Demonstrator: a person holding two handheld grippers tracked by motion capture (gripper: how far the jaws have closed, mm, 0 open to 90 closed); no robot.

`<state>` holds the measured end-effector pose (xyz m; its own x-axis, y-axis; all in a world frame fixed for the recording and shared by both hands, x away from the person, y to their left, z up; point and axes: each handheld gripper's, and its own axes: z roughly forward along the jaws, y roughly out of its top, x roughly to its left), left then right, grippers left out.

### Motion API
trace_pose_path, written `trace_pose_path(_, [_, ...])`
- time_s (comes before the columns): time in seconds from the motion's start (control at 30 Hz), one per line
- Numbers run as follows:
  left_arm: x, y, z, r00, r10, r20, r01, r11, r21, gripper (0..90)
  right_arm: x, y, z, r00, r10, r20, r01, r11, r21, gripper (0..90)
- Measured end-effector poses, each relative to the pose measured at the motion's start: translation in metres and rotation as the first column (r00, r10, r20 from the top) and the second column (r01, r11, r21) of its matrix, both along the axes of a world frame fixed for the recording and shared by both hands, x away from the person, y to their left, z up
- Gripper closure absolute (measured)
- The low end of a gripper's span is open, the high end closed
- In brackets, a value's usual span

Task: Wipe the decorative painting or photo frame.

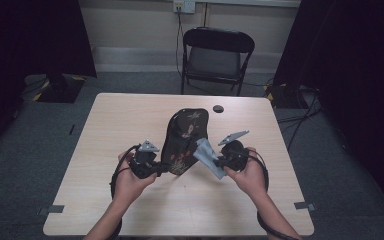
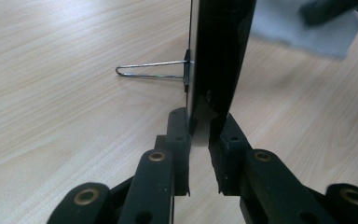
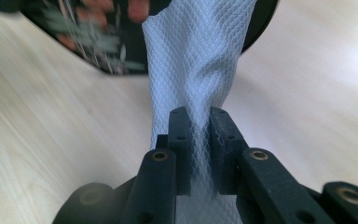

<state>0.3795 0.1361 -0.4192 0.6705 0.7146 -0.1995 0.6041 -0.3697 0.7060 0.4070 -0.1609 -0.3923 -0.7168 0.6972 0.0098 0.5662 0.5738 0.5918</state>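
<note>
Black lacquered plaque (image 1: 184,141) stands tilted mid-table, its near edge clamped in our left gripper (image 1: 156,169), while our right gripper (image 1: 219,161) pinches the grey cloth (image 1: 208,156) against its face. We judge wiping is underway; next we stroke the cloth farther up the plaque toward its far end, holding it steady.

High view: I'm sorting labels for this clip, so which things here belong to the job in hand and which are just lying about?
In the job:
- black decorated panel, clamped by the left tool
- grey cloth, pinched by the right tool

Lying about:
- small black disc on the table
- folding chair
</note>
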Motion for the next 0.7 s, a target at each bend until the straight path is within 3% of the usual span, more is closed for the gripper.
trace_pose_path(0.17, [0.000, 0.000, 0.000, 1.0000, 0.000, -0.002, 0.000, 1.0000, 0.001, 78.7, 0.000, 0.000, 0.048, 0.9961, 0.001, 0.088, -0.004, 1.000, 0.029, 81.0])
trace_pose_path(0.37, [0.000, 0.000, 0.000, 1.0000, -0.002, -0.001, 0.002, 1.0000, 0.001, 78.7, 0.005, 0.007, 0.089, 0.9887, 0.001, 0.150, -0.013, 0.996, 0.083, 81.0])
trace_pose_path(0.53, [0.001, 0.001, 0.000, 1.0000, -0.001, 0.001, 0.001, 1.0000, -0.002, 78.6, 0.011, 0.020, 0.097, 0.9869, 0.017, 0.160, -0.034, 0.994, 0.104, 81.0])
trace_pose_path(0.7, [0.001, 0.001, -0.001, 1.0000, -0.005, 0.002, 0.005, 1.0000, -0.003, 78.6, 0.014, 0.029, 0.085, 0.9894, 0.030, 0.142, -0.043, 0.995, 0.095, 81.0])
